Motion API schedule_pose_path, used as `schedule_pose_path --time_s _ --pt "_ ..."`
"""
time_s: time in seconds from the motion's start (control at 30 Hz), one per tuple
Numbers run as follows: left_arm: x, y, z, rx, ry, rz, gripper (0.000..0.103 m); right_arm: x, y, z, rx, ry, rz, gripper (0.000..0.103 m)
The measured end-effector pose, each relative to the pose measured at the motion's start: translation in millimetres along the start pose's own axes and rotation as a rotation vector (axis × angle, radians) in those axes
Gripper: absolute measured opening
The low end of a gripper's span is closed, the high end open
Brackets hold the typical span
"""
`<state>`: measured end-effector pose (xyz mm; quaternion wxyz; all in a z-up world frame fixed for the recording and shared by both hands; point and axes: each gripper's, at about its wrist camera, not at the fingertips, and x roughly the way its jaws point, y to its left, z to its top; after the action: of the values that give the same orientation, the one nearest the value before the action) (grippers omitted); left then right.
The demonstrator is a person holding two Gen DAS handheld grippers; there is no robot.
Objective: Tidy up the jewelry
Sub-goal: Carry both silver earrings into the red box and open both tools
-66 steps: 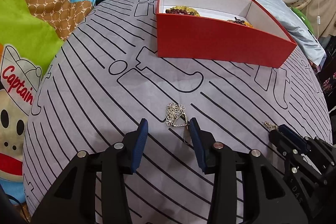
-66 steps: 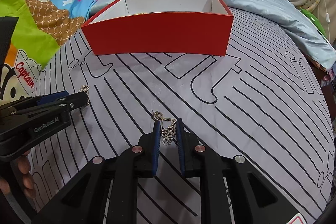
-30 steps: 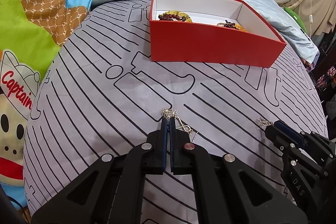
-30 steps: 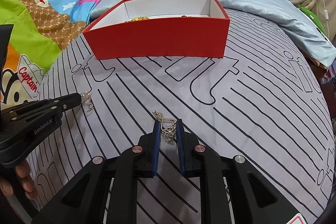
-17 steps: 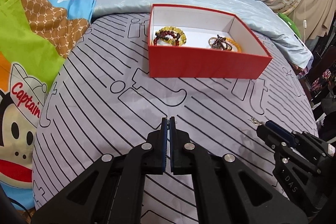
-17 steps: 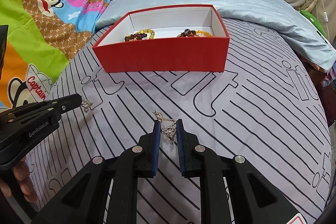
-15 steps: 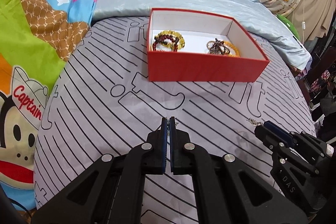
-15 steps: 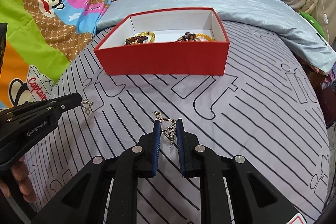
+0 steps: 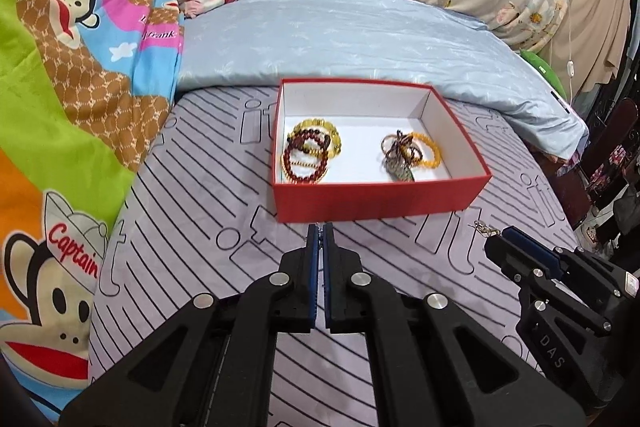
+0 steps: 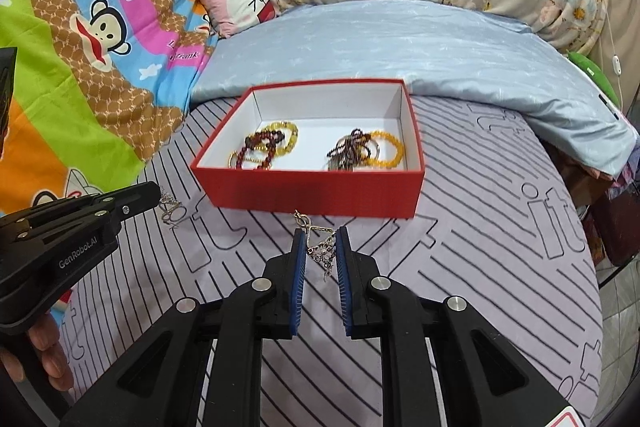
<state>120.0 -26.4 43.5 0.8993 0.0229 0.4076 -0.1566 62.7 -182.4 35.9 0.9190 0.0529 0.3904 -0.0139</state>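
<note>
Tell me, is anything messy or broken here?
Nothing looks broken. In the red box, the right pile of bracelets is tangled together. Each gripper, left and right, holds a silver earring.

Left gripper (image 9: 320,231) points toward twelve o'clock with its blue pads (image 9: 314,267) pinched almost together, while the right gripper (image 10: 320,239), reaching in at four o'clock of the left view, keeps a narrow gap between its pads (image 10: 298,279), and bare fingers (image 10: 48,351) wrap the left handle.
</note>
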Motion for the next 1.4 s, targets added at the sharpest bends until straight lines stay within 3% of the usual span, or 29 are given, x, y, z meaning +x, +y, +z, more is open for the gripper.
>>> schedule_pose_path --time_s 0.4,0.67,1.07,1.4 --pt "-10.8 -11.9 43.8 0.021 -0.084 -0.007 0.002 -7.3 -8.9 39.3 0.0 -0.073 -0.012 0.014" --pt "3.9 -19.2 78.4 0.035 -0.111 0.013 0.002 7.0 -14.9 74.4 0.008 -0.096 -0.013 0.014" --pt "53.1 -21.0 113.4 0.028 -0.085 0.049 0.002 49.3 -21.0 116.9 0.022 -0.084 -0.02 0.014" --pt "89.2 -20.9 119.6 0.029 -0.04 0.07 0.002 81.2 -17.4 122.2 0.008 -0.047 -0.027 0.014"
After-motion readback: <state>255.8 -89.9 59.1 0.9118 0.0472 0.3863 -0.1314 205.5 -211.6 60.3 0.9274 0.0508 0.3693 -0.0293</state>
